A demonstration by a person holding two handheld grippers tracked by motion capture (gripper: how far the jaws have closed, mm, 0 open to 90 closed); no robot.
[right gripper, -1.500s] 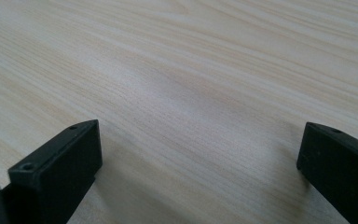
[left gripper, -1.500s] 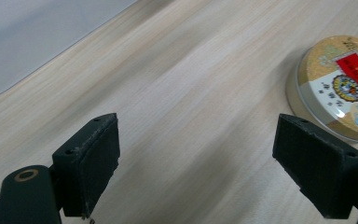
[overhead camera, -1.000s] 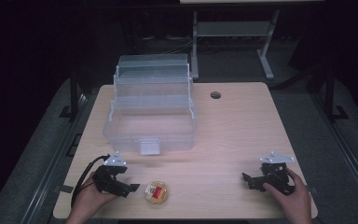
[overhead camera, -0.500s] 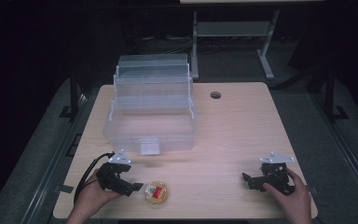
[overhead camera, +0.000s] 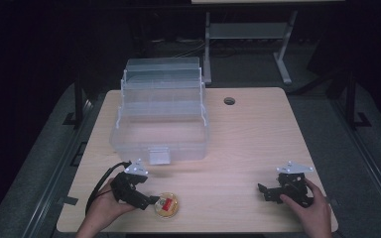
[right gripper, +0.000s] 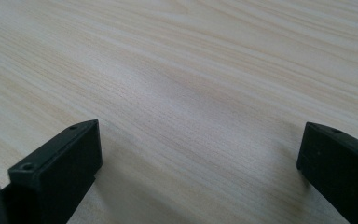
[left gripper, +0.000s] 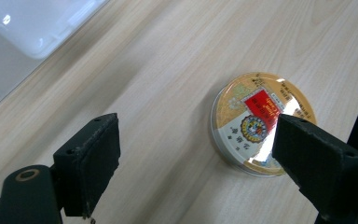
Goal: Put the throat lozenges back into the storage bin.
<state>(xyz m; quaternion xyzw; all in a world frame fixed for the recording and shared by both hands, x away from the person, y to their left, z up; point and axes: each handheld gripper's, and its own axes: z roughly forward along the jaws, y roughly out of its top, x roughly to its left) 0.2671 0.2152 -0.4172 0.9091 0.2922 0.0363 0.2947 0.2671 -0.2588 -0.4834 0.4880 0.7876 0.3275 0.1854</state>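
One round tin (left gripper: 261, 123), gold-rimmed with a red label, is lying flat while I am holding my left gripper (left gripper: 200, 154) wide open around it, gripping nothing.

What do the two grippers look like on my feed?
Both are black. The left gripper has a grey three-cornered plate on top and a black cable looping off behind it. The right gripper carries the same grey plate. Up close, each has two flat, blocky black fingers with small screw holes. Bare hands hold them.

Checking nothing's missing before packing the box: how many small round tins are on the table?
1: the round tin lies near the table's front edge, just ahead of the left gripper.
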